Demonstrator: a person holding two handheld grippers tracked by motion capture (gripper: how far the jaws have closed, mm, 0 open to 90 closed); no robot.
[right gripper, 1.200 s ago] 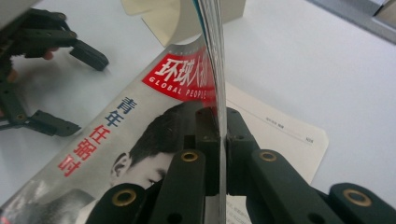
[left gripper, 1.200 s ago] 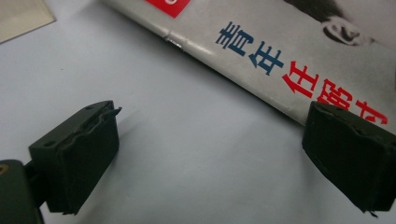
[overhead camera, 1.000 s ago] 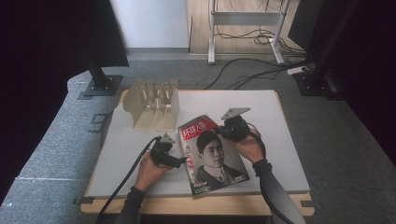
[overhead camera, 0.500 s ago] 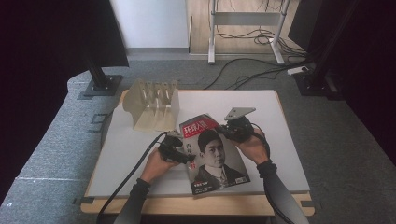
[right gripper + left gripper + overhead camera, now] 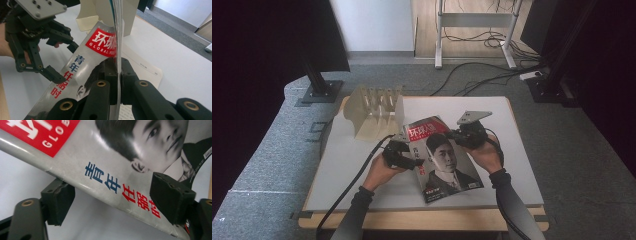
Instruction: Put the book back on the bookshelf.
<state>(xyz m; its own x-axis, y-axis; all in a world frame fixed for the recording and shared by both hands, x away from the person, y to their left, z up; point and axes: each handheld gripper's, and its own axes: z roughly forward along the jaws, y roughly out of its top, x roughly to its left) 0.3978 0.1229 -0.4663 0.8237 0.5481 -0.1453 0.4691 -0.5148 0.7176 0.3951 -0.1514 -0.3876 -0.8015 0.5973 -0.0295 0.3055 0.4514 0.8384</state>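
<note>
Your right gripper is clamped on the magazine, lifting its edge off the surface. Your left gripper straddles the spine, jaws closing but not yet gripping. The rack still waits.

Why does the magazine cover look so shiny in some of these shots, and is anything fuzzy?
In the left gripper view, room light glares off the glossy magazine, washing its cover pale grey. In the right gripper view, the right claw clamps the magazine's edge so near the lens that the pages above look soft. In the high view, the table is evenly lit, while the sides fall into black.
</note>
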